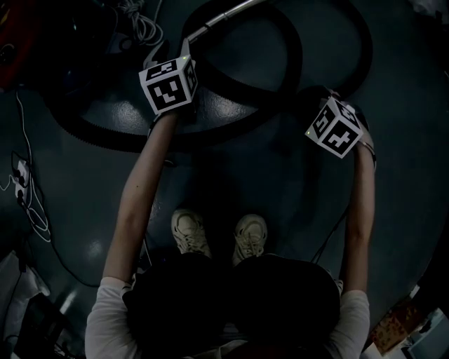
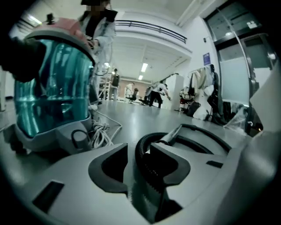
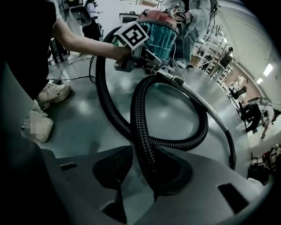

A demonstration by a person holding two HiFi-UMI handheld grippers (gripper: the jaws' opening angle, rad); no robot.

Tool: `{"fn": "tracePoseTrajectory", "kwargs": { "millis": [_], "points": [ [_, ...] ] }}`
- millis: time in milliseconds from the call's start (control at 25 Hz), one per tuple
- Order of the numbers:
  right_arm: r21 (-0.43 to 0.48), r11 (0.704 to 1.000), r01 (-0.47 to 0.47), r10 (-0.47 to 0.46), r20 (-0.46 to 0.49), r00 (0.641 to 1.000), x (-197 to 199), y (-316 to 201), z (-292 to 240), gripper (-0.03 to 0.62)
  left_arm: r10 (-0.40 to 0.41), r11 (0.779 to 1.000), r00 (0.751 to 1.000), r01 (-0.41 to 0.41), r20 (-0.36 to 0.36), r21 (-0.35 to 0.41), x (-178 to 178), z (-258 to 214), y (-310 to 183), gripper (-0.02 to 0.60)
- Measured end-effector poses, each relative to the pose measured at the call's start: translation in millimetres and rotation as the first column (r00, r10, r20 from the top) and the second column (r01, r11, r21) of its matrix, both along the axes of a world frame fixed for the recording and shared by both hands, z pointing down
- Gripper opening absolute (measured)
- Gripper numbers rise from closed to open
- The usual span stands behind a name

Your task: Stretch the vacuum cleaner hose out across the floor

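Hose (image 3: 137, 118) coiled in crossing loops

The hose (image 3: 140, 127) is black and ribbed. The vacuum cleaner (image 2: 52, 88) has a teal canister under a red lid. Marker cubes (image 1: 168, 84) are white with black squares; the floor (image 3: 83, 114) is glossy grey.

— Hoses?
— One black hose (image 3: 140, 132), looped in front of the vacuum cleaner (image 2: 52, 88).
— Vacuum cleaners?
— Just one. One coil of white cord (image 2: 101, 134) beside it, one metal tube (image 1: 226, 15) near it, two pale shoes (image 1: 189, 233) well apart from it.
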State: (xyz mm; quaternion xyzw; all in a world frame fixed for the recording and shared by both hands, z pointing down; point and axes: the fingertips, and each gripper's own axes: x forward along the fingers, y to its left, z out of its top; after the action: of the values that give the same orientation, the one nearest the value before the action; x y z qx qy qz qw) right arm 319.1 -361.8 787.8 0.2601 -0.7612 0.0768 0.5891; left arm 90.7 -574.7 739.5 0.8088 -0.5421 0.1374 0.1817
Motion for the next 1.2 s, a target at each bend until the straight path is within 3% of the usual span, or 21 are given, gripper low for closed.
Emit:
{"fn": "tracePoseTrajectory", "kwargs": {
  "millis": [120,240,360,440,560,760,880,1040,1200],
  "points": [
    [0.010,1.000,0.001,0.000,-0.064,0.998,11.3,3.6,15.2,0.138,-0.069,0.997,0.979,0.061,-0.193,-0.047,-20.6,-9.7,18.9,0.144],
    [0.039,0.999,-0.010,0.011,-0.021,1.000,8.0,-4.5,17.6,0.138,-0.005,0.998,0.933,-0.017,-0.359,-0.057,-8.8,-29.3,60.2,0.144],
    [0.048,0.999,-0.014,0.014,0.008,1.000,5.1,-8.6,17.1,0.138,0.101,0.992,0.897,-0.123,-0.430,-0.024,13.0,-52.7,99.9,0.144],
    [0.039,0.999,-0.009,0.009,0.008,1.000,6.6,-8.3,18.5,0.138,0.180,0.982,0.904,-0.189,-0.387,0.015,26.8,-57.4,124.0,0.144],
    [0.029,1.000,0.000,0.000,0.014,1.000,8.2,-8.9,20.3,0.143,0.270,0.963,0.931,-0.263,-0.246,0.063,43.1,-50.6,143.5,0.144],
    [0.013,1.000,0.027,-0.027,-0.026,0.999,11.6,-5.7,13.8,0.143,0.331,0.942,0.937,-0.321,-0.113,0.103,51.7,-43.7,154.2,0.144],
    [-0.002,0.997,0.076,-0.075,-0.165,0.983,36.3,-0.8,21.8,0.143,0.347,0.936,0.933,-0.337,-0.099,0.101,50.2,-43.6,157.8,0.144],
    [0.000,0.990,0.138,-0.133,-0.258,0.957,42.5,-3.7,37.7,0.156,0.358,0.931,0.930,-0.348,-0.091,0.107,53.9,-44.3,159.4,0.144],
    [-0.021,0.998,0.056,-0.059,-0.259,0.964,36.8,6.3,34.5,0.156,0.368,0.928,0.925,-0.359,-0.090,0.102,60.4,-41.3,160.1,0.144]
  ]
}}
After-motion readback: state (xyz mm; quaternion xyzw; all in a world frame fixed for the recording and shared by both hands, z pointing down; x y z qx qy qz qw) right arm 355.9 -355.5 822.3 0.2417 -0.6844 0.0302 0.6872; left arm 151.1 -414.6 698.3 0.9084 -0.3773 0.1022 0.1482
